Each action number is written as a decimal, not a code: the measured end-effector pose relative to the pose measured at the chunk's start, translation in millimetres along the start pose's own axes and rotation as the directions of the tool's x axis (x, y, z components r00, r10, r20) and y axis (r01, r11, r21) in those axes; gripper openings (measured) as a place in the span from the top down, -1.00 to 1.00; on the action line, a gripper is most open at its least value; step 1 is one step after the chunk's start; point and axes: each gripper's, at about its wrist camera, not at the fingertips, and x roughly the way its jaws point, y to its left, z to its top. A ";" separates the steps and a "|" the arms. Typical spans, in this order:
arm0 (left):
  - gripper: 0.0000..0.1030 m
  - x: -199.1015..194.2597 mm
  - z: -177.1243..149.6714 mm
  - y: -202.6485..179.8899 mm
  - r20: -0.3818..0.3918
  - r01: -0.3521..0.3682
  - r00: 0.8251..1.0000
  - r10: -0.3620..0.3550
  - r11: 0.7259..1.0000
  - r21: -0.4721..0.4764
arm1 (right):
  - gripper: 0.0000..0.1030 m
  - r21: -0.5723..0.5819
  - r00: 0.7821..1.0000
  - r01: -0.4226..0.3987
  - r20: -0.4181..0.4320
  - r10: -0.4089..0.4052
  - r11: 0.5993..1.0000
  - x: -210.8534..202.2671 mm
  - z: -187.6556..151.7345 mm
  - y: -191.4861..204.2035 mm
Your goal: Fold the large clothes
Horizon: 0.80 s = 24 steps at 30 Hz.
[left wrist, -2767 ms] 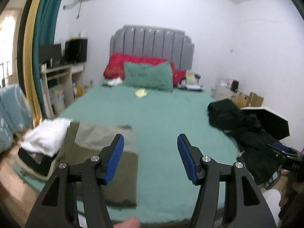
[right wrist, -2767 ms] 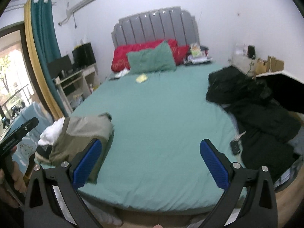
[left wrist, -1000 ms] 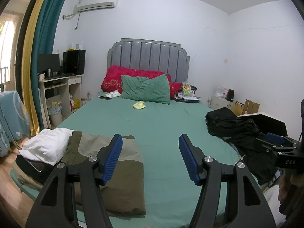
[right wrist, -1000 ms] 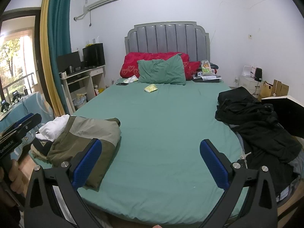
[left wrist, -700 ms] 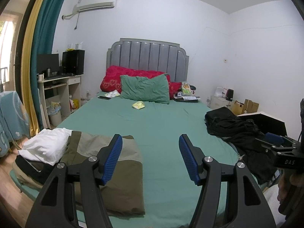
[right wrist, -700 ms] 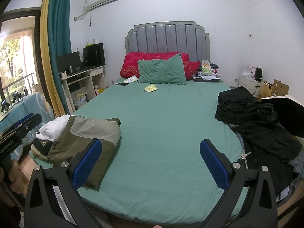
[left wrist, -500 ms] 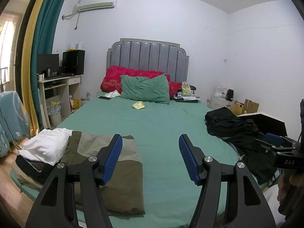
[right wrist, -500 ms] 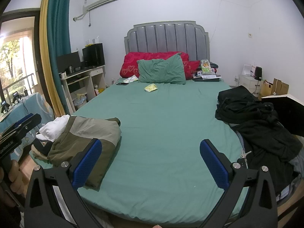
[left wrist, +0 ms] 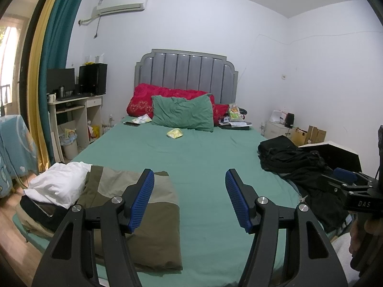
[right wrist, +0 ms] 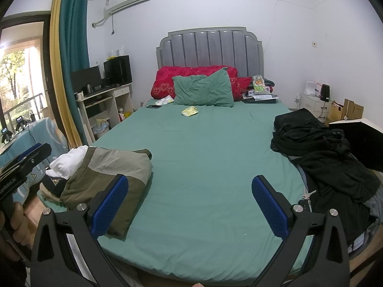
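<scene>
A folded olive and grey garment (left wrist: 134, 215) lies on the near left corner of the green bed (left wrist: 205, 162), next to a white cloth (left wrist: 57, 186); it also shows in the right wrist view (right wrist: 107, 174). A heap of unfolded black clothes (left wrist: 294, 165) lies on the bed's right side, also in the right wrist view (right wrist: 323, 153). My left gripper (left wrist: 190, 201) is open and empty, held above the bed's foot. My right gripper (right wrist: 190, 205) is open wide and empty, also at the foot.
A green pillow (left wrist: 183, 113) and red pillows (left wrist: 143, 100) lie at the grey headboard. A small yellow packet (left wrist: 175, 133) and a phone (left wrist: 131, 124) lie on the sheet. A desk (left wrist: 71, 110) stands left. A nightstand (right wrist: 313, 104) and boxes stand right.
Both grippers have tilted up from looking down at the bed to a level view since the earliest frames. Over the last second nothing has visibly moved.
</scene>
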 end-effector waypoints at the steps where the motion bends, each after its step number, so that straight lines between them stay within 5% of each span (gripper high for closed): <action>1: -0.27 0.4 -0.2 -0.4 0.000 0.000 1.000 0.000 1.000 0.000 | -0.97 0.002 1.000 0.000 0.000 0.000 1.000 -0.2 -0.2 0.5; 24: -0.27 0.3 -0.3 -1.7 0.001 0.003 1.000 -0.003 1.000 0.002 | -0.97 0.001 1.000 0.003 -0.002 -0.003 1.000 -0.7 -0.6 5.1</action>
